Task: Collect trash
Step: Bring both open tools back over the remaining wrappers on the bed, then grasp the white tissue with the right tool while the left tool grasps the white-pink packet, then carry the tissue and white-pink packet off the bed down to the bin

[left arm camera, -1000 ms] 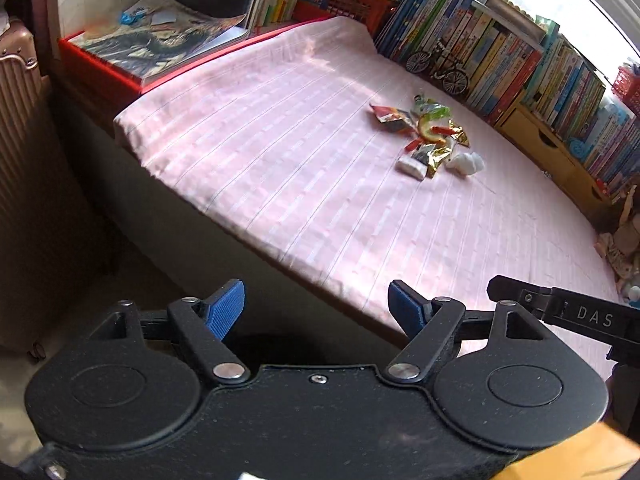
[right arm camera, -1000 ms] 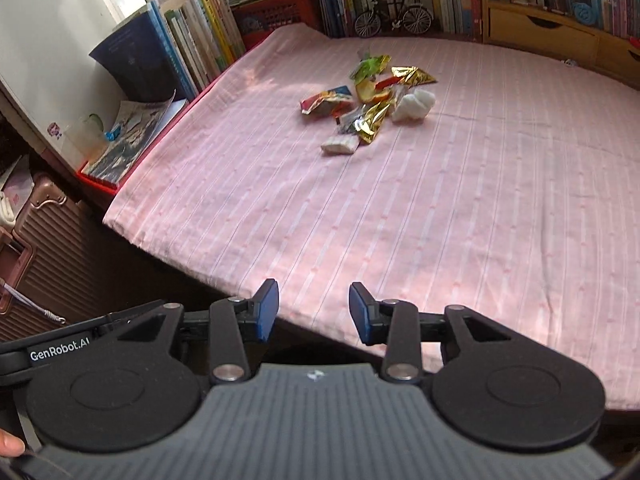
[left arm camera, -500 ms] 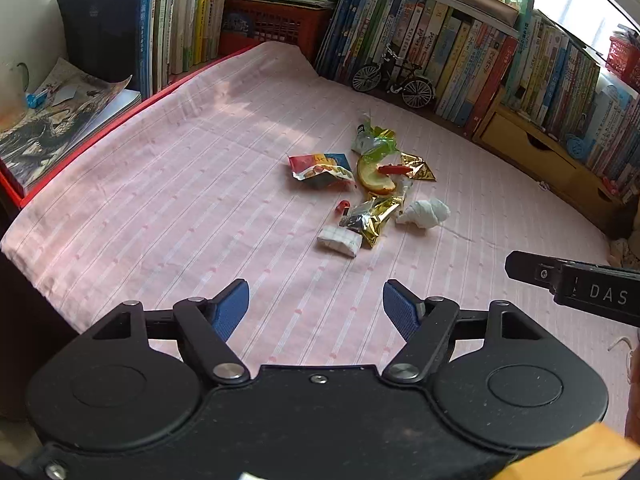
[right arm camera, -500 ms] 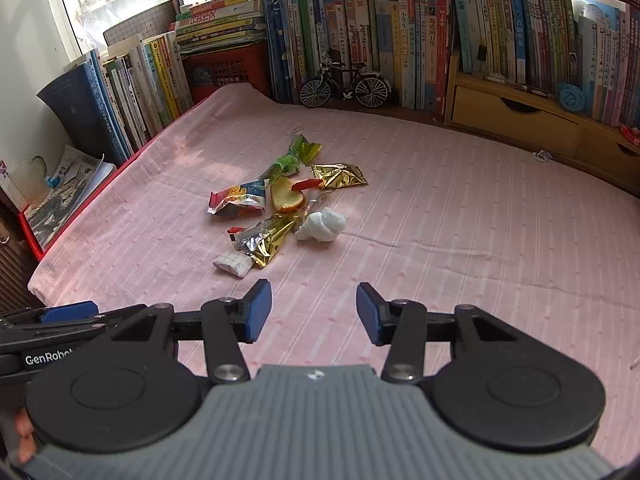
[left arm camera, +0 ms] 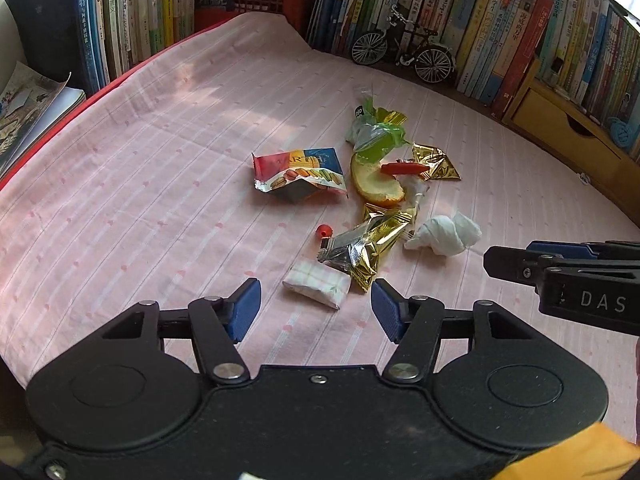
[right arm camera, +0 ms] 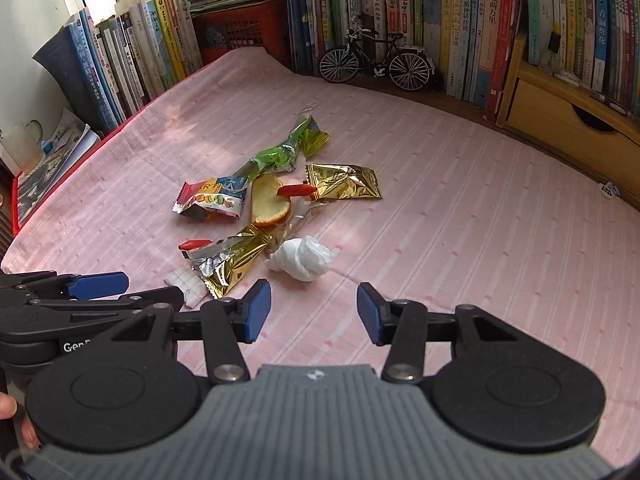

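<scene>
- The pink striped cloth [left arm camera: 168, 168] covers the worktop, with rows of books [right arm camera: 472, 20] standing along its far and left edges and a model bicycle [right arm camera: 376, 60] in front of the far row.
- The left claw [left arm camera: 316, 306] hovers low over the cloth with its blue pads apart and closing; nothing is pressed between them, though the small white checked packet [left arm camera: 318, 285] lies just ahead of the gap, its long axis running across the view and a little tilted (near end to the right).
- The right claw [right arm camera: 314, 312] stands with its pads apart and nothing between them; the crumpled white tissue [right arm camera: 304, 258] lies just beyond the gap, slightly left of centre.
- The trash pile sits near the middle of the cloth, just in front of both claws.
- The green wrapper [right arm camera: 280, 152] is the longest piece, running diagonally from near left to far right in the right wrist view.
- The red and blue snack packet [left arm camera: 298, 174] lies flat at the left of the pile, long axis across the view.
- The gold and silver wrapper [left arm camera: 366, 244] points diagonally, its near end touching the checked packet.
- A second gold wrapper [right arm camera: 342, 182] lies at the right.
- The bread slice [right arm camera: 268, 200] lies between them, a red strip [right arm camera: 296, 190] across its edge.
</scene>
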The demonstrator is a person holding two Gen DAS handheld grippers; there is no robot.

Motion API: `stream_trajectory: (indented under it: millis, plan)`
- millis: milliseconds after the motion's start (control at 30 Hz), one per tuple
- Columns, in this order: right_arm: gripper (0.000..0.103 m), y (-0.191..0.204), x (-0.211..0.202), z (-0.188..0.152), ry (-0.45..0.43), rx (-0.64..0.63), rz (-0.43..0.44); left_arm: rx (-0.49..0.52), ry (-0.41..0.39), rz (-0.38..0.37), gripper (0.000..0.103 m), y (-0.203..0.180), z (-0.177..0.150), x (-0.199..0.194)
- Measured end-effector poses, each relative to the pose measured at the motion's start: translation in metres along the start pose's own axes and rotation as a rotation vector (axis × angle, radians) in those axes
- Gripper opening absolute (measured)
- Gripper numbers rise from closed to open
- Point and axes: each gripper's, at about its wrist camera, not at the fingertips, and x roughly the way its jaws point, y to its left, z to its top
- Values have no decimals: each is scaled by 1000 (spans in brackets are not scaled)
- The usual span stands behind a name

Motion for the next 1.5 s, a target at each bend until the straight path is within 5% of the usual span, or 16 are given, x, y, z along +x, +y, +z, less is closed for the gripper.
stream_trajectory:
  millis: [533, 667, 1067, 1500]
  plan:
    - [62, -6, 61, 26, 93, -5, 105, -8, 90, 32, 46, -7, 11, 38]
    - [38, -9, 65, 23, 116, -1, 127, -51, 123, 23, 37, -6, 10, 39]
    - [35, -26, 42, 2, 101, 85, 141, -28, 111, 10, 36, -19, 2, 10]
    - [35, -2, -5, -31, 71, 98, 97, -26, 68, -10, 36, -1, -37, -49]
